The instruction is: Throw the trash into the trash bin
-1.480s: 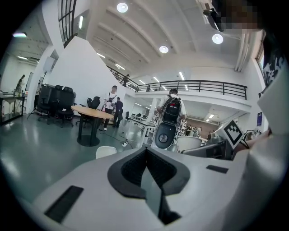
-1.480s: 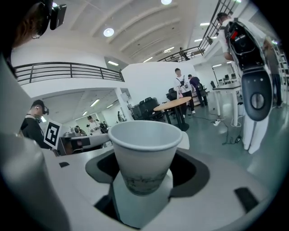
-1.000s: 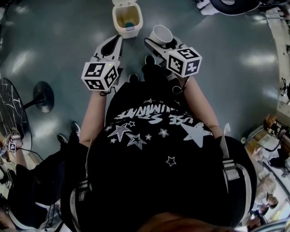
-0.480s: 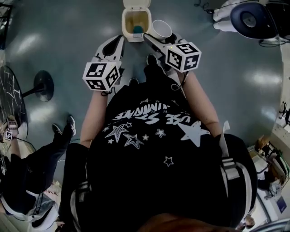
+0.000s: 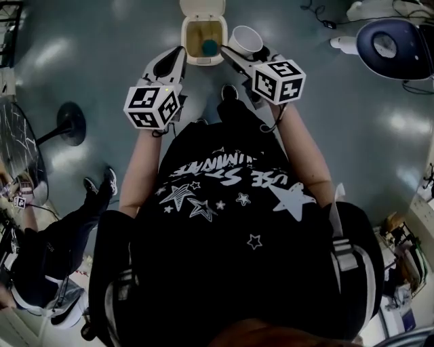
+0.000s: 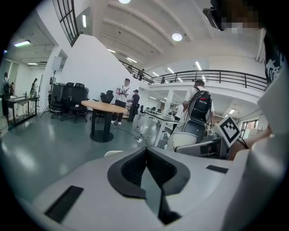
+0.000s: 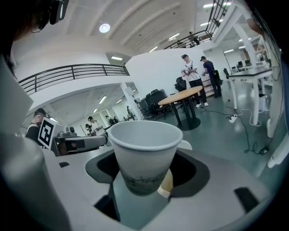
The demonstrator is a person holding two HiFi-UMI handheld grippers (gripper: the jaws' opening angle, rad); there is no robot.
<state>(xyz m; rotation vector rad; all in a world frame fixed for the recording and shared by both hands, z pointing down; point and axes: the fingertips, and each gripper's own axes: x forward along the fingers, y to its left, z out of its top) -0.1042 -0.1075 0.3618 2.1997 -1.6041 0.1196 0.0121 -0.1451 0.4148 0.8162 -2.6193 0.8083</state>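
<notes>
A small cream trash bin stands on the floor with its lid up; something teal lies inside. My right gripper is shut on a white paper cup, held upright just right of the bin's opening. In the right gripper view the cup fills the space between the jaws of the right gripper. My left gripper hovers at the bin's left side. Its dark pads meet with nothing between them, so the left gripper is shut.
A black round-based stand is on the floor to the left, and a dark blue round machine at the far right. Another person stands close at the left. A round wooden table and office chairs are farther off.
Both grippers have moved forward toward the bin. The bin, which was ahead of them, now lies between the two gripper tips, with the cup beside its opening.
</notes>
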